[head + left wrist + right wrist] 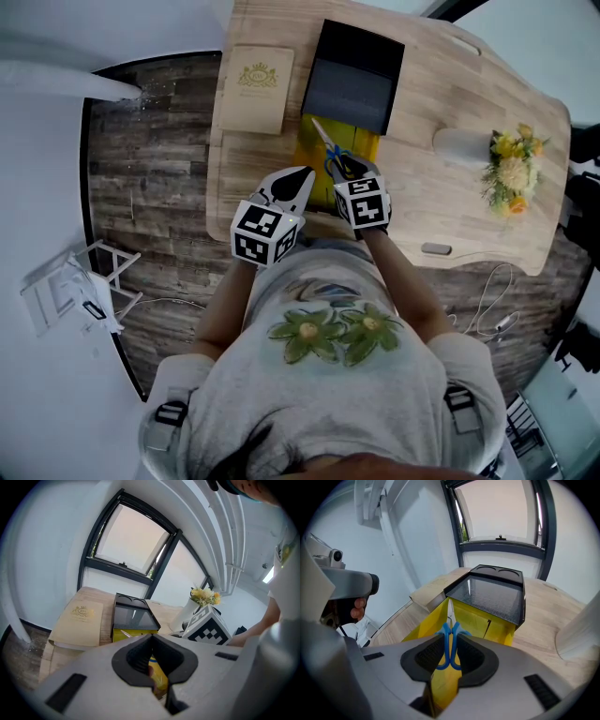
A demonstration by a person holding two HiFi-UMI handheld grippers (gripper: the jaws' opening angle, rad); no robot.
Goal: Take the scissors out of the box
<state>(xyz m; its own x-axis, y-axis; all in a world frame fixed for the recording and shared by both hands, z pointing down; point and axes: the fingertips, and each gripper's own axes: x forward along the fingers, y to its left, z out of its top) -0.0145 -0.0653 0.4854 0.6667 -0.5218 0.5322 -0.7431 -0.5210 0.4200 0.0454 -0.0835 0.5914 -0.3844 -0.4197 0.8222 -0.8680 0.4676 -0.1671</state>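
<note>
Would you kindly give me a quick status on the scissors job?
Left gripper shut on yellow box wall. Right gripper shut on scissors handles, blades over open box. Black lid covers far end.

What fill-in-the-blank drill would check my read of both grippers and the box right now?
The right gripper is shut on the ____ handles of the steel-bladed scissors.
The left gripper clamps the wall of the open ____ cardboard box.
The black rectangular lid sits at the box's ____ end, opposite both grippers.
Missing words: blue; yellow; far.
</note>
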